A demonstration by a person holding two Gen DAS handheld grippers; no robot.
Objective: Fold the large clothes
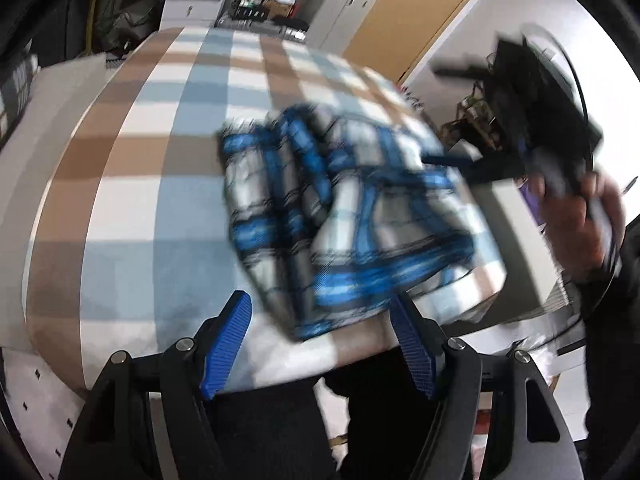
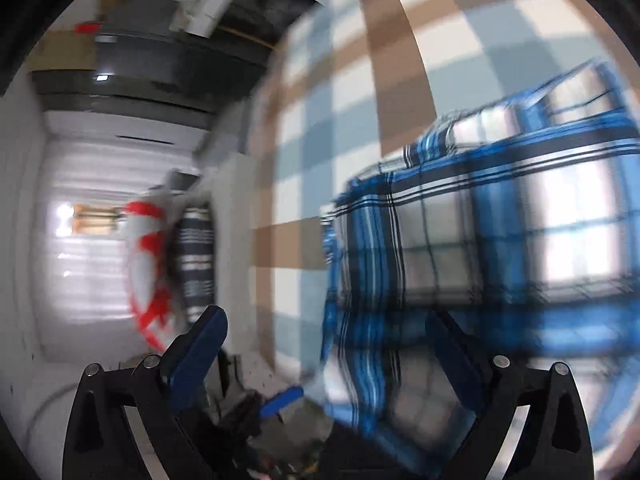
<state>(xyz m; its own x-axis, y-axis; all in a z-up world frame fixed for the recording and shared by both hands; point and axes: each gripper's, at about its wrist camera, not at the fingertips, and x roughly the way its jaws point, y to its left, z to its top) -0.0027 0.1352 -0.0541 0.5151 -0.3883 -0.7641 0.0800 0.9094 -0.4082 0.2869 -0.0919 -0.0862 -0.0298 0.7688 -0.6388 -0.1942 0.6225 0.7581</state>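
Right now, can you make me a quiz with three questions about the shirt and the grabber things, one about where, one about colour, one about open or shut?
1. Where is the plaid shirt?
A. on the checked cloth
B. on the floor
C. hanging on a wall

2. What colour are its main stripes?
A. red
B. blue
C. green

3. How are the left gripper jaws?
A. shut on the shirt
B. shut on nothing
C. open

Answers: 1 A, it lies bunched on the checked cloth. 2 B, blue bands cross white and grey. 3 C, its blue fingers stand apart, gripping nothing.
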